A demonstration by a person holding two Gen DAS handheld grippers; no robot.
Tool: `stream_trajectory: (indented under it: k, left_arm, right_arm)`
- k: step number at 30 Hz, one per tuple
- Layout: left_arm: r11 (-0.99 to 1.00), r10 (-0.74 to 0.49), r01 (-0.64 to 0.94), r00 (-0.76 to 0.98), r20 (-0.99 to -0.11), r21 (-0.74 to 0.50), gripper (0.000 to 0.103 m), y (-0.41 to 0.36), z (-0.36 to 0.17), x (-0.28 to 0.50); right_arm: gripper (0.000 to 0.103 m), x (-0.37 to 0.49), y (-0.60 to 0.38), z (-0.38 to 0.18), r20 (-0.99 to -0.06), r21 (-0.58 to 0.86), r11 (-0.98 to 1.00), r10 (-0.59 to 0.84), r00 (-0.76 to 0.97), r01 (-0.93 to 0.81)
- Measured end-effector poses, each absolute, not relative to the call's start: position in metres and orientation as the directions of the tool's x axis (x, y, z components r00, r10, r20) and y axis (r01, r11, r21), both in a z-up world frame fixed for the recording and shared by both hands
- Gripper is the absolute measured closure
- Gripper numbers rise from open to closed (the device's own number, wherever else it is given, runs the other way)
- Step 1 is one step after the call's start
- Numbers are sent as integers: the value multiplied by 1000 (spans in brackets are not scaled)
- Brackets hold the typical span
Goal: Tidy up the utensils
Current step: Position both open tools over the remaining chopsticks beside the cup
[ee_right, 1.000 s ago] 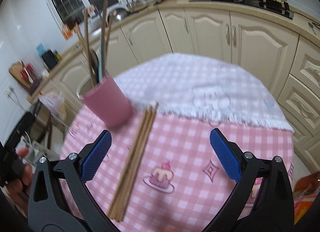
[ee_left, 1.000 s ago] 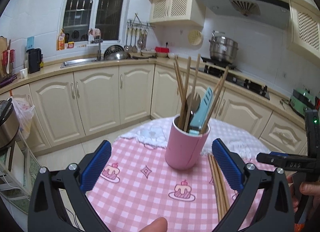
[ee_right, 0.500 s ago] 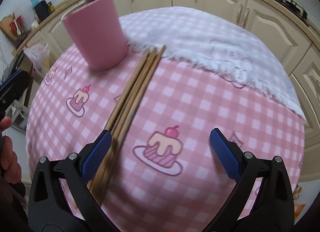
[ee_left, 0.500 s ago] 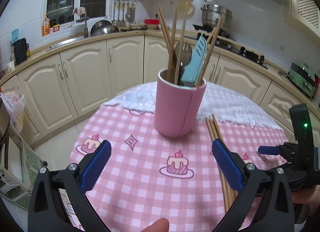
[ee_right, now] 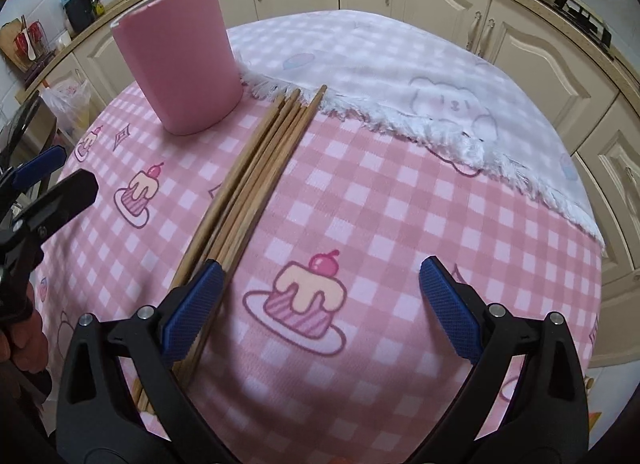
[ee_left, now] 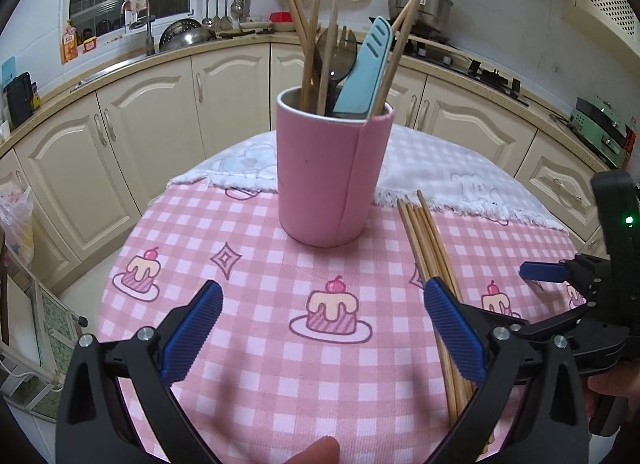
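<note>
**Both jaws open over the table; loose chopsticks beside the holder**

Left wrist view: My left gripper (ee_left: 322, 324) hung above the pink checked tablecloth (ee_left: 256, 352), jaws wide apart and holding nothing. The pink utensil holder (ee_left: 334, 172) stood upright ahead of me, straddling the edge where a white fringed cloth (ee_left: 460, 180) overlapped the pink one. Inside it: several wooden chopsticks (ee_left: 310, 32), a dark spoon (ee_left: 338, 54) and a light blue tool (ee_left: 366, 68), all leaning against the rim. A bundle of loose chopsticks (ee_left: 430, 244) lay flat just right of the holder, tips toward the fringe, its near end passing under my right blue pad (ee_left: 454, 334). My right gripper (ee_left: 544, 272) showed at the right edge, near that bundle.

Right wrist view: My right gripper (ee_right: 320, 308) was also open and empty, low over the cloth. The loose chopsticks (ee_right: 256, 176) ran diagonally from the fringe down to my left pad (ee_right: 192, 310), which sat over or against their near ends; I could not tell whether it touched. The holder (ee_right: 180, 60) stood beyond, just left of the bundle's far tips. The left gripper (ee_right: 44, 184) showed at the left edge.
</note>
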State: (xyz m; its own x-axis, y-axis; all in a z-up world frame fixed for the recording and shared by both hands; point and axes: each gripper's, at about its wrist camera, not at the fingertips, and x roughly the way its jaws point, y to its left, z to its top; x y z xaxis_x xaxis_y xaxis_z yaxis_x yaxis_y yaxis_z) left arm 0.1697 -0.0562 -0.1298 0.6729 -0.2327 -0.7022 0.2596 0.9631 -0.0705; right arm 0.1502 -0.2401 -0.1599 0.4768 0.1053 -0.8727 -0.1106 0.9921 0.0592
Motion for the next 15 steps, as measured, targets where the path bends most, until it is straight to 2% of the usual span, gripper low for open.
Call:
stream_trajectory:
  k: [8, 15]
  left_arm:
    - [966, -222, 247, 657, -720, -73, 5, -52, -136, 175]
    - [964, -240, 248, 638, -732, -101, 5, -52, -141, 179]
  right_arm:
    - [6, 156, -229, -155, -874, -69, 988, 7, 486, -139]
    - [6, 169, -224, -157, -872, -114, 985, -36, 488, -131]
